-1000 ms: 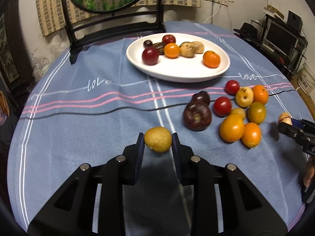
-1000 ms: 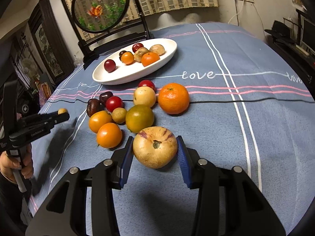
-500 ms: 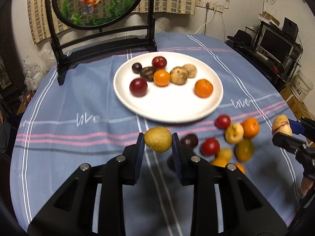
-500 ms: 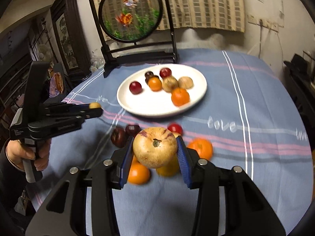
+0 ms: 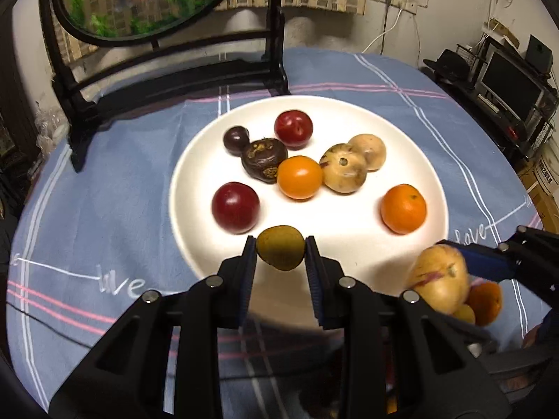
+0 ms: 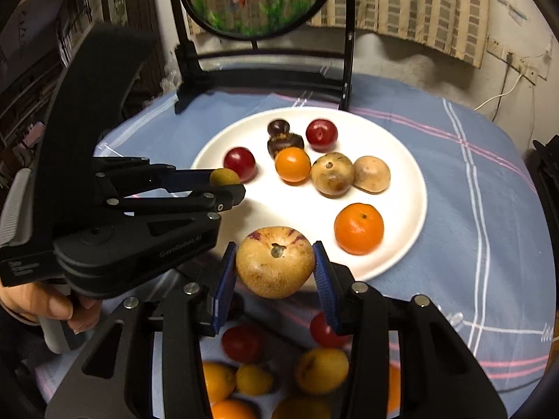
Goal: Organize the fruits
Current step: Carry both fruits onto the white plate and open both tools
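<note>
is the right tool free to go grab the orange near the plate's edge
Probably not as things stand: the right tool is shut on a tan fruit. The orange itself sits unobstructed just beyond it.

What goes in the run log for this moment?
left gripper: shut on small fruit | right gripper: shut on large fruit | both over plate

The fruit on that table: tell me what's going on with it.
A person is sorting fruit onto a white plate, with a gripper in each hand. The left gripper holds a small yellow-green fruit over the plate's near edge; the right gripper holds a larger tan fruit beside it. Seven fruits lie on the plate; more wait on the blue tablecloth.
</note>
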